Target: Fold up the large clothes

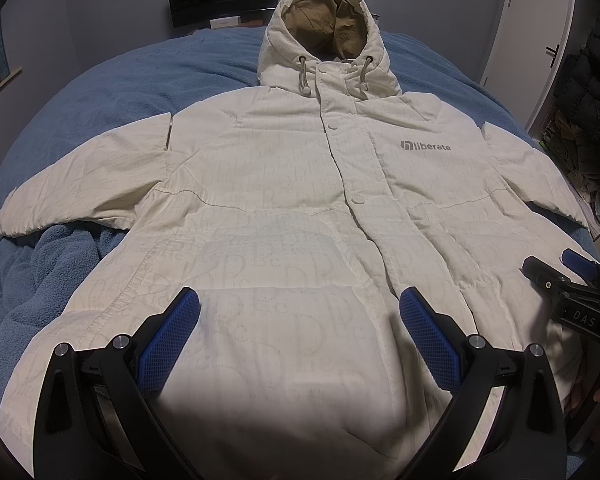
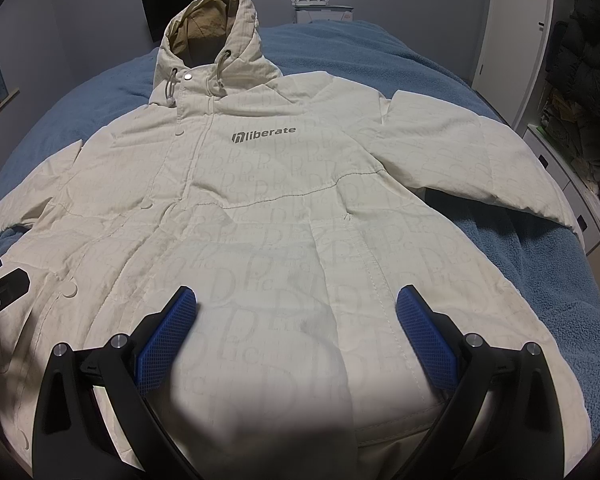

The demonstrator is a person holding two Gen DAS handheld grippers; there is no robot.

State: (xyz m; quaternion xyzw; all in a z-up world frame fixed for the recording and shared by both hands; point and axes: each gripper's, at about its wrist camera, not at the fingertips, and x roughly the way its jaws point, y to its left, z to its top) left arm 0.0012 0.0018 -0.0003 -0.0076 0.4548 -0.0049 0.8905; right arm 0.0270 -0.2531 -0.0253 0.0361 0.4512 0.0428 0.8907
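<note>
Folding looks unstarted: white hooded jacket [image 1: 300,208] lies flat, front up, sleeves spread, on the blue bed [image 1: 100,80], while left gripper [image 1: 299,304] and right gripper [image 2: 296,302] hover above its hem, jaws open, empty.
</note>
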